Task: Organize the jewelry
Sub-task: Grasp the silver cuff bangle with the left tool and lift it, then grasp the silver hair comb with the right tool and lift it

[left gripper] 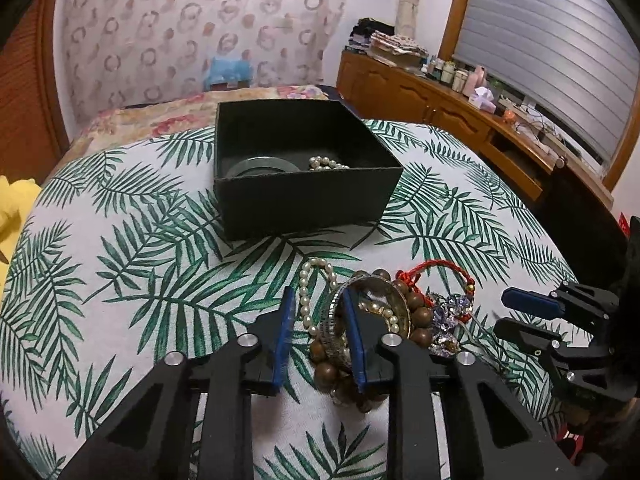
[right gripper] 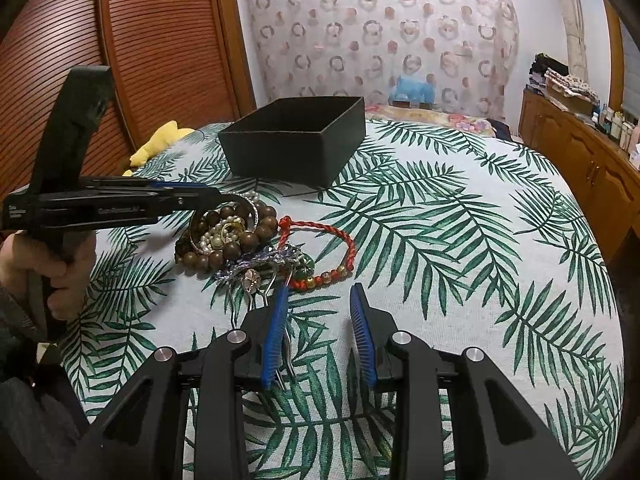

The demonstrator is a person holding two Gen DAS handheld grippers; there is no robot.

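**Left claw lining up on the bangle, jewelry pile still on the cloth**

Left wrist view: left gripper (left gripper: 318, 312) is spread wide and holding nothing. Its right finger sits inside the metal bangle (left gripper: 378, 304), its left finger outside by the pearl string (left gripper: 306, 300), so the bangle's near rim lies between the pads. The pile is near the cloth's (left gripper: 120, 240) front edge: bangle, pearls, wood beads (left gripper: 416, 312), red cord (left gripper: 440, 270), crystal piece (left gripper: 452, 312). The box (left gripper: 304, 200) is well beyond it and already holds a ring-shaped item and pearls. My read: close on the rim only, and lift slowly, since pearls lie inside the bangle and may drag along. No readable writing here.

Right wrist view: right gripper (right gripper: 318, 312) is released and empty, just short of the pile; a thin metal pin or hook lies under its left finger. Keep it clear or use it to hold down the beads. The left gripper (right gripper: 192, 200) reaches over the pile from the side. There is small white lettering on its body, too blurred to read.
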